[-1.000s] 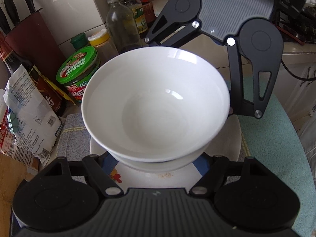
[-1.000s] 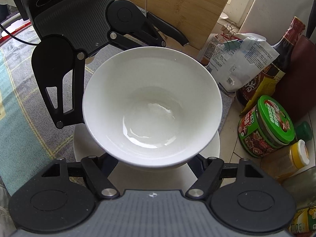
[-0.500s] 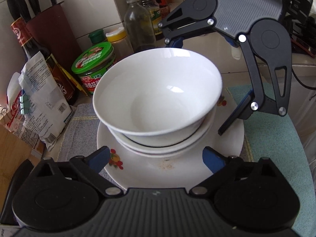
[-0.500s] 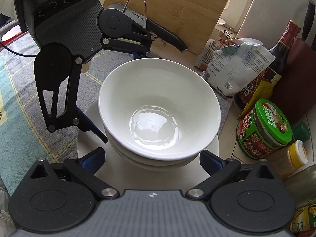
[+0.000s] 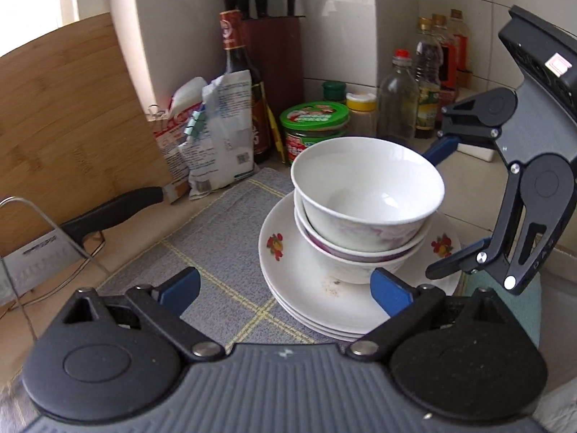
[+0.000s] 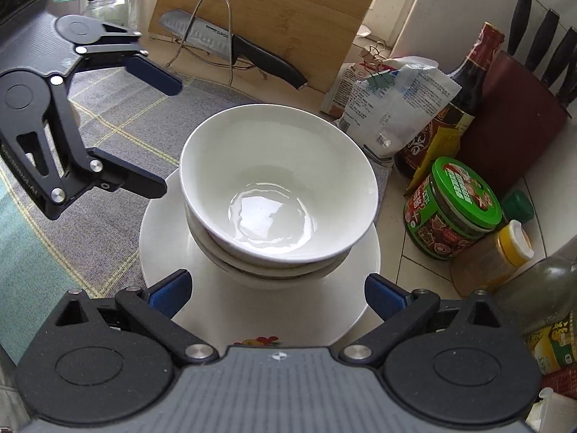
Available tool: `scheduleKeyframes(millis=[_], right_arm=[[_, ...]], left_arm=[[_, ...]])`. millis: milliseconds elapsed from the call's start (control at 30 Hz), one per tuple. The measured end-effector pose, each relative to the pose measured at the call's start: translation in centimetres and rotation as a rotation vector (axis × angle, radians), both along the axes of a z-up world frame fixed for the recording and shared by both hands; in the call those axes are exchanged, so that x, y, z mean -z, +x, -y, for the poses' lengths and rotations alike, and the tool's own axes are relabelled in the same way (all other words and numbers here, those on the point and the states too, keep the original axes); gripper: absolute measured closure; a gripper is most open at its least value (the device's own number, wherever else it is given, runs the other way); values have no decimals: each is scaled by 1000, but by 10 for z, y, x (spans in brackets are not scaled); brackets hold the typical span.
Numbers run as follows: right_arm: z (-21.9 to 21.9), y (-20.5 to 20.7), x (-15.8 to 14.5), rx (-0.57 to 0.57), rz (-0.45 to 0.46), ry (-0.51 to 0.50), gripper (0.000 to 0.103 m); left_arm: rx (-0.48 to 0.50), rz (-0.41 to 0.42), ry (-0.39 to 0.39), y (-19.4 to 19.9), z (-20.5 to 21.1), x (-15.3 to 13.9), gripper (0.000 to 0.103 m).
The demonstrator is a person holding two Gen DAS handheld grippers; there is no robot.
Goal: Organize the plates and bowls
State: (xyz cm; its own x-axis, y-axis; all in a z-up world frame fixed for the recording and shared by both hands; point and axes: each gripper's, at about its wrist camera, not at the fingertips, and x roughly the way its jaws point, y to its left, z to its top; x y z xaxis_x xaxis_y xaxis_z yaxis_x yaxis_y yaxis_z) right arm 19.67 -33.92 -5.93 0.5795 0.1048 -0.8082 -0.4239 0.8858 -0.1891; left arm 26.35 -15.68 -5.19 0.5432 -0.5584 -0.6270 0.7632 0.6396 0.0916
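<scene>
A plain white bowl [image 5: 368, 187] [image 6: 277, 187] sits nested on top of two other bowls, the lower ones [image 5: 360, 256] with purple patterning. The bowls stand on a stack of white flower-printed plates [image 5: 306, 288] [image 6: 169, 252]. My left gripper [image 5: 285, 288] [image 6: 169, 137] is drawn back from the stack's left side, its jaws opening, nothing between them. My right gripper [image 6: 277, 290] [image 5: 432, 213] is open, its fingers either side of the plates' near rim, clear of the bowls.
The stack rests on a grey checked mat [image 5: 216, 234]. A knife [image 6: 230, 43] on a wire stand leans by a wooden cutting board [image 5: 72, 126]. Clipped bags [image 5: 216, 133], a dark sauce bottle [image 6: 458, 108], a green-lidded jar [image 6: 454, 213], a knife block [image 5: 274, 54] and several bottles crowd the wall side.
Both grippers have opened and let go of the top bowl, which has settled onto the bowl stack. The left gripper has pulled back and rolled; the right has hardly moved.
</scene>
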Motion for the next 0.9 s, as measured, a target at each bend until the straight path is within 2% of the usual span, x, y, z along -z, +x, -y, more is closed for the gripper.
scheduleKeyframes(millis=[67,133,300,367,533,633,767,900], right_arm=[[-2,-1,0,101,1,12,0],[-6,-6,-1,192,-8,30,0],[-23,-29,-9,441,-13,18,0],[-28,-38,-14,530,-20,40,0],[-38,-72,-37,708,46,162,0],[-44,-85,-48,760,73,205,0],[-59,-103,-59,775,115,165,0],[-63,-113,-65,778,128,179,0]], left_arm=[[-89,19,19,-10,-3,-2,1],[-164,11,-4,-17,-10,-6,1],[-307,-99,-64,-30,-31,-17,1],[-340,-123,-51,-39,-36,-23,1],[-370,-125,-37,-61,-48,-38,1],[-379,-140,-44,-71,-55,-46,1],[-397,-135,-53,-82,-63,-57,1],[-395,-122,-54,-91,-65,-66,1]])
